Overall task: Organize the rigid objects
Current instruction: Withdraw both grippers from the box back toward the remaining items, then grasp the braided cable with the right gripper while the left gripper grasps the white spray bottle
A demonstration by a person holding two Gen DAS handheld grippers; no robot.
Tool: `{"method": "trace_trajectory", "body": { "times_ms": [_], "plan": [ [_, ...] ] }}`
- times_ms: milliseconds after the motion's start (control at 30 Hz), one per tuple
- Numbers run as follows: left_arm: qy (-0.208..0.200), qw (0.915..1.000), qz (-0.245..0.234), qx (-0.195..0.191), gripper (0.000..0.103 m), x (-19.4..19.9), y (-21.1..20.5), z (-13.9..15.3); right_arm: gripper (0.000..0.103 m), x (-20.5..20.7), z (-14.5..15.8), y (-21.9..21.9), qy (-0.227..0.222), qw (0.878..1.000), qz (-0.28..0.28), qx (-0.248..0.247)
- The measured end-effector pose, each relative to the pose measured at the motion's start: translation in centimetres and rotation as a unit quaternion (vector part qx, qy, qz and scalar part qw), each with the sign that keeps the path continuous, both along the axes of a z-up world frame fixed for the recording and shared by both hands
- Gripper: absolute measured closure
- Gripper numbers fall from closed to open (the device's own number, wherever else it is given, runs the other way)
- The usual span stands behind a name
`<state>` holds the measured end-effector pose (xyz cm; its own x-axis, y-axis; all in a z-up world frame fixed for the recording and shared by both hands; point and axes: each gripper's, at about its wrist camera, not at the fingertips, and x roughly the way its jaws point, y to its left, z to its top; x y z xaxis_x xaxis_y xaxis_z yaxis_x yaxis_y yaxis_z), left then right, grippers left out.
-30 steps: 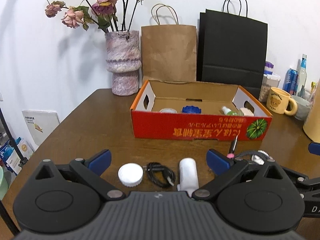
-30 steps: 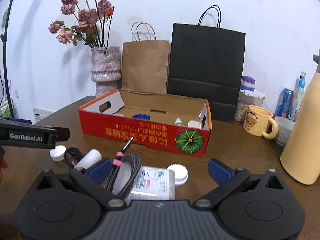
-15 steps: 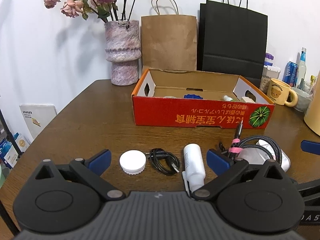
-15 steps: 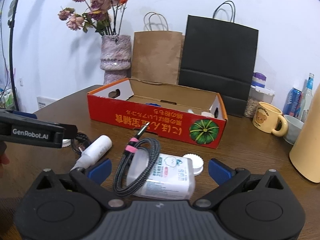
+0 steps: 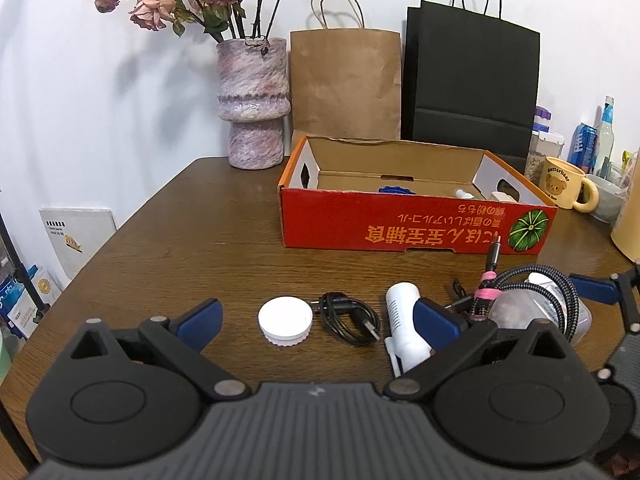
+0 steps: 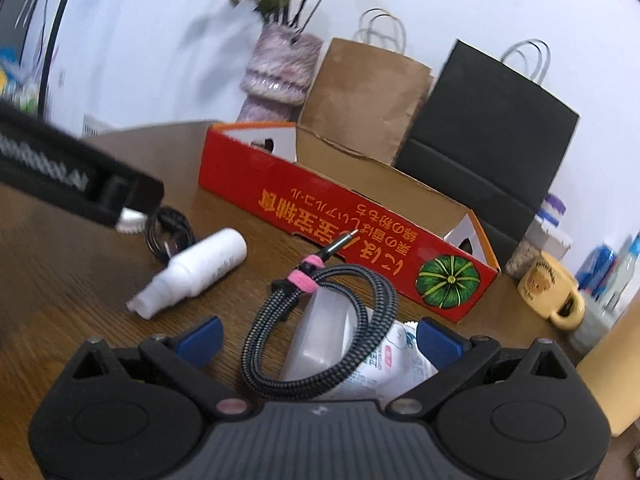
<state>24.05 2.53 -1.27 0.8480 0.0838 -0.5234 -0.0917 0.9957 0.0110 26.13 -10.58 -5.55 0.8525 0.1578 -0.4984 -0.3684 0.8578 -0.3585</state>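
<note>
A red cardboard box (image 5: 416, 224) stands open mid-table with a blue lid (image 5: 394, 190) and a small bottle (image 5: 464, 193) inside. In front of it lie a white cap (image 5: 285, 321), a coiled black cable (image 5: 350, 318) and a white spray bottle (image 5: 404, 328), all between the fingers of my open left gripper (image 5: 318, 320). My right gripper (image 6: 320, 340) is open and tilted. Between its fingers is a clear plastic container (image 6: 360, 344) with a braided cable (image 6: 320, 316) on top, bound by a pink tie. The white spray bottle (image 6: 196, 268) lies to its left.
A stone vase (image 5: 252, 104), a brown paper bag (image 5: 346, 84) and a black bag (image 5: 472, 88) stand behind the box. A yellow mug (image 5: 564, 188), bottles and a tall cream flask (image 6: 612, 368) crowd the right edge. The left gripper's body (image 6: 60, 172) crosses the right view's left side.
My right gripper has moved in low over the container and braided cable and has rolled to one side. My left gripper has drawn back slightly, and both have stayed open.
</note>
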Motion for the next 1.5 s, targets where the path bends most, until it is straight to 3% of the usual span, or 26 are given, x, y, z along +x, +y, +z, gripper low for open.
{"method": "trace_trajectory", "body": {
  "times_ms": [167, 300, 667, 733, 767, 967, 1167, 1500],
  "plan": [
    [0.007, 1.0, 0.004, 0.0, 0.0, 0.1, 0.5, -0.3, 0.003, 0.3, -0.7, 0.9, -0.024, 0.999, 0.012, -0.034],
    [0.01, 0.9999, 0.004, -0.001, 0.0, 0.1, 0.9, -0.5, 0.02, 0.3, -0.9, 1.2, -0.037, 0.998, 0.029, -0.051],
    [0.014, 0.9999, -0.002, 0.004, 0.0, 0.3, 0.6, -0.8, 0.024, -0.5, -0.5, 0.6, -0.044, 0.998, 0.046, -0.026],
    [0.014, 0.9999, -0.004, 0.004, 0.0, 0.3, 0.5, -0.9, 0.069, -0.7, -0.2, 0.5, -0.057, 0.997, 0.038, -0.023],
    [0.014, 0.9999, -0.004, 0.005, 0.0, 0.3, 0.5, -0.9, 0.075, -0.6, 0.0, 0.4, -0.059, 0.998, 0.034, -0.019],
    [0.018, 0.9998, -0.005, 0.01, 0.0, 0.4, 0.2, -1.1, 0.078, -0.2, 0.7, -0.8, -0.044, 0.998, 0.032, 0.018],
    [0.019, 0.9998, -0.006, 0.009, 0.0, 0.4, 0.2, -1.1, 0.092, -0.2, 1.7, -1.9, -0.036, 0.996, 0.035, 0.068],
    [0.021, 0.9996, -0.013, 0.014, 0.0, 0.6, -0.5, -1.4, 0.093, -0.6, 3.0, -3.3, -0.031, 0.99, 0.036, 0.131]
  ]
}}
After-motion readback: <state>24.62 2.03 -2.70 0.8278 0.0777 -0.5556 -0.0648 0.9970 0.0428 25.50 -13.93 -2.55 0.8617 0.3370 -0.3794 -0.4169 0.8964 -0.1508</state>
